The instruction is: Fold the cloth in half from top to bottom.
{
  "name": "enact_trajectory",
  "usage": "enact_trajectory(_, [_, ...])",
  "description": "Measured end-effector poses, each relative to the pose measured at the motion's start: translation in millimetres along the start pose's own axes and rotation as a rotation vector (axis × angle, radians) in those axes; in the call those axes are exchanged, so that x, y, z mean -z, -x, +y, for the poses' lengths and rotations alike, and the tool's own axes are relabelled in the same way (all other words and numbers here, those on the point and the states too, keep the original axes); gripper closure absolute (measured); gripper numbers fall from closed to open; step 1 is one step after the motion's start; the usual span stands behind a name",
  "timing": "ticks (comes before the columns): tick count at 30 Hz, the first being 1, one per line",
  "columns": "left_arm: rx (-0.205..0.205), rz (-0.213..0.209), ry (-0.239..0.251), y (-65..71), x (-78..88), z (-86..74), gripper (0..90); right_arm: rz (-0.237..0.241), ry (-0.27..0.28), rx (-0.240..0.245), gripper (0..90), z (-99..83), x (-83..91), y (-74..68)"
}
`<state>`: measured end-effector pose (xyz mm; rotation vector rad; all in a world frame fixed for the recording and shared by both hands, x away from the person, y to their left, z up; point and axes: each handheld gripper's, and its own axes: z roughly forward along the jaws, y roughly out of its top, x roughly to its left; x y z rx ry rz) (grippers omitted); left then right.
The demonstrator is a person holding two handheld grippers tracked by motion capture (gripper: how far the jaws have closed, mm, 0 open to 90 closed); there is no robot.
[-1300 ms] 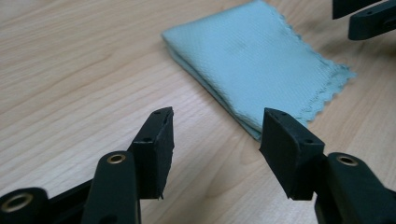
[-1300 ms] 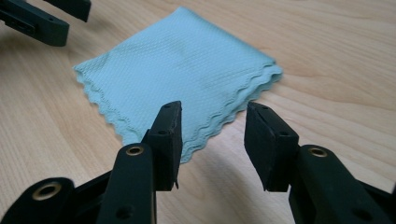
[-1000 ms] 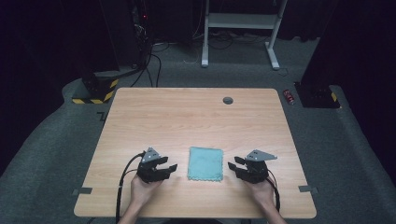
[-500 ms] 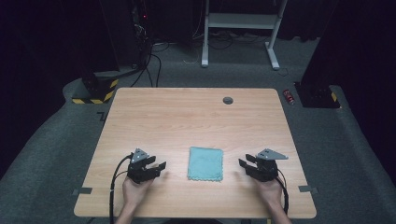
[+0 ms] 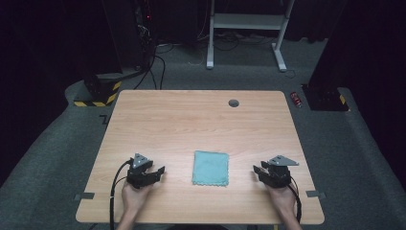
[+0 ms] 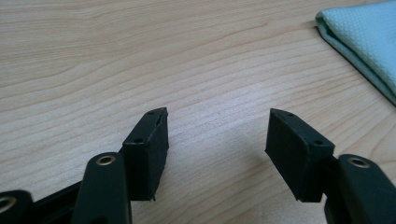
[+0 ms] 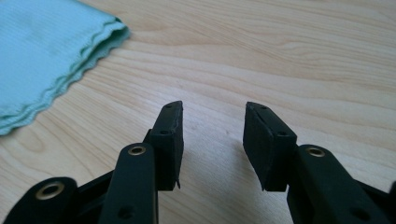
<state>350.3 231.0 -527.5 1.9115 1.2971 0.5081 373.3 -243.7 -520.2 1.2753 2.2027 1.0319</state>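
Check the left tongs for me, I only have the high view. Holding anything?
Observer: No. The left gripper view shows the left tongs open, having just been opening, with only bare table between the jaws.
Operator: Right side?
Observer: The right tongs are open too, nothing between them. The cloth lies off to their side, untouched.
Operator: Cloth single layer?
Observer: No, folded. The right gripper view shows stacked layers with a wavy edge.
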Motion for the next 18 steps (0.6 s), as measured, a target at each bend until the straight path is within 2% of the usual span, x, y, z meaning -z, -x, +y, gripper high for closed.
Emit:
enact_trajectory(3, [-0.034, 0.025, -0.011, 3.7, -1.4, 0.5, 37.1, -0.018, -0.026, 0.011, 55.3, -0.9, -1.8, 0.1])
enact_trajectory(5, [-0.069, 0.06, -0.022, 8.4, -2.8, 0.8, 35.4, -0.026, -0.032, 0.031, 51.7, -0.6, -2.5, -0.9])
enact_trajectory(12, [-0.066, 0.056, -0.024, 8.9, -3.2, 0.9, 32.4, -0.026, -0.039, 0.033, 41.4, 0.1, -3.9, -0.3])
enact_trajectory(18, [-0.064, 0.058, -0.023, 9.3, -3.3, 0.9, 32.2, -0.026, -0.039, 0.031, 41.0, 0.1, -4.1, 0.1])
